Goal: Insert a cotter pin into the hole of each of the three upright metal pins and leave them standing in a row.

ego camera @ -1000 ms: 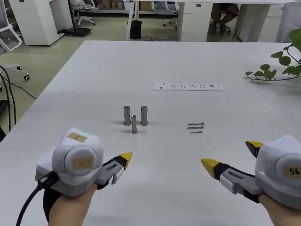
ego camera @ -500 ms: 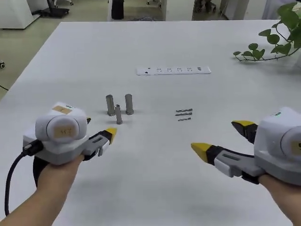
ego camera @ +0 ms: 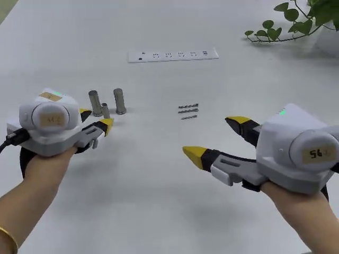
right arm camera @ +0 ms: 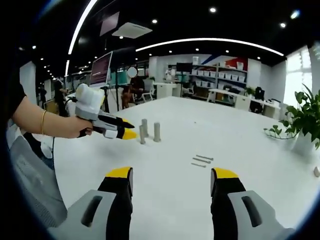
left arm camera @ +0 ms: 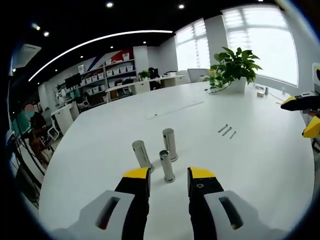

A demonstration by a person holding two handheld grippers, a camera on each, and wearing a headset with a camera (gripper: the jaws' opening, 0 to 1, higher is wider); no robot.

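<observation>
metal pins (ego camera: 119, 101) stand upright by left gripper (ego camera: 96, 117), cotter pins (ego camera: 188, 110) lying apart

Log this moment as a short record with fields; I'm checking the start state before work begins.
pins: three, upright, clustered, shortest nearest the person
cotters: three, lying side by side on the table, apart from the pins, none inserted
left tongs: open, empty, pointed at the pins from close by
right tongs: open, empty, above bare table
power strip: beyond the pins
plant: far right corner
</observation>
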